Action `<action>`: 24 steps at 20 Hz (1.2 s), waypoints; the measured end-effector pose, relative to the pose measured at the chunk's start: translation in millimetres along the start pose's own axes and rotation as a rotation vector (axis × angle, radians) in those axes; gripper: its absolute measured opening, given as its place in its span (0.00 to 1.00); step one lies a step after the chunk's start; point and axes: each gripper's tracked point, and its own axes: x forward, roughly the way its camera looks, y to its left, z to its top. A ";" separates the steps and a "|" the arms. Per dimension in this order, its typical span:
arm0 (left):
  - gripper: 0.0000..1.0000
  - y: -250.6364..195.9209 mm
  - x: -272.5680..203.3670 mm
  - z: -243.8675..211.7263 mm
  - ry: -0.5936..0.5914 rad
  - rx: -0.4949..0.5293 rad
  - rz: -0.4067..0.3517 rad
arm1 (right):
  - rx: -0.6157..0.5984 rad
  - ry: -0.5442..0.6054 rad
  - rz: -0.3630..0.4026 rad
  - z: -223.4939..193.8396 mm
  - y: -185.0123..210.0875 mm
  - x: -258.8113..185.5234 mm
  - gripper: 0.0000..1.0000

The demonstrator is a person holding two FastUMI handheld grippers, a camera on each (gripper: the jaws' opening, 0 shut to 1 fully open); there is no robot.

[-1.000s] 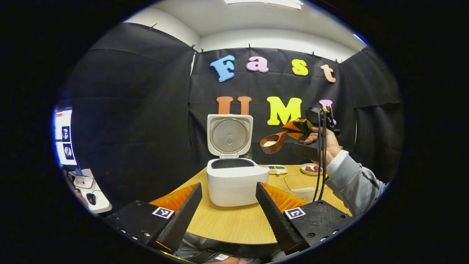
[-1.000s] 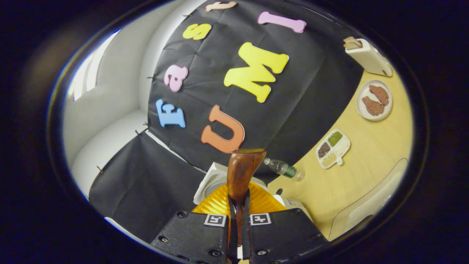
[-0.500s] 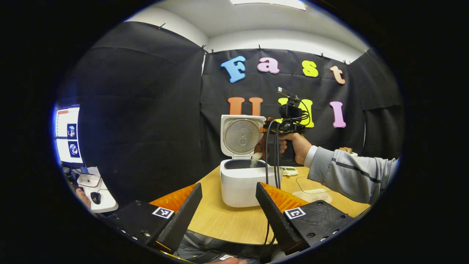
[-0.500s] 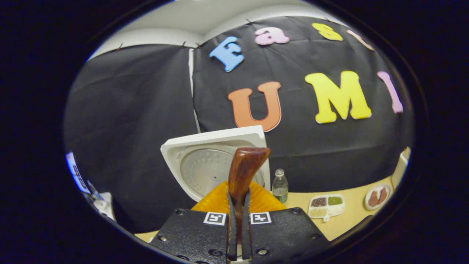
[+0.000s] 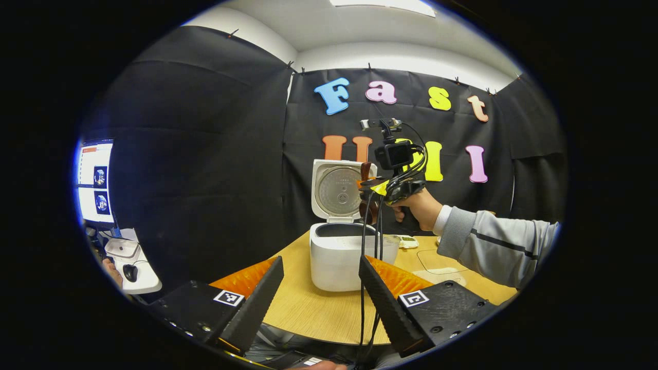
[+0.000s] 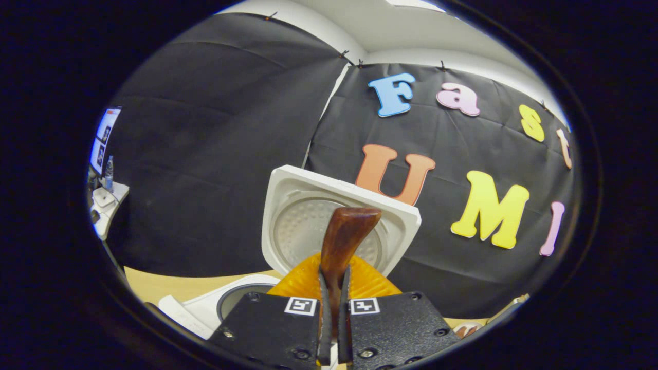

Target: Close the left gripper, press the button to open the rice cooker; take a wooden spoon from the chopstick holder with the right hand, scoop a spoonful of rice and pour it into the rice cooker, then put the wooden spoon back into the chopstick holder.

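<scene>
Open-lidded rice cooker (image 5: 345,252) on table (image 5: 318,313), right hand-held gripper (image 5: 371,191) above it.

A light wooden table (image 5: 318,311) carries the white rice cooker (image 5: 339,257), lid raised. A small sectioned dish (image 5: 408,240) lies behind it.

Black cloth (image 5: 205,154) hangs in pinned panels around the booth, meeting at a corner seam near 12 o'clock in the left gripper view, with a pale wall strip (image 5: 401,54) and white ceiling above it, where a bright ceiling light (image 5: 383,2) glows at the top edge. A light wooden table (image 5: 318,308) with a rounded edge fills the lower middle. At 9 o'clock a lit monitor (image 5: 95,180) stands over a small white side desk (image 5: 131,259) with a dark mouse (image 5: 127,272) on it
</scene>
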 end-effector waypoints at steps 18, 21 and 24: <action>0.94 -101.1 47.4 55.3 -0.079 -0.005 -0.119 | 0.284 -0.056 -0.343 -25.4 -279.1 -323.7 0.12; 0.94 -115.6 59.5 70.7 -0.101 -0.002 -0.126 | 0.320 -0.043 -0.440 -64.3 -331.5 -366.4 0.12; 0.94 -126.6 76.9 85.4 -0.112 -0.002 -0.122 | 0.338 -0.019 -0.521 -107.4 -369.1 -389.5 0.12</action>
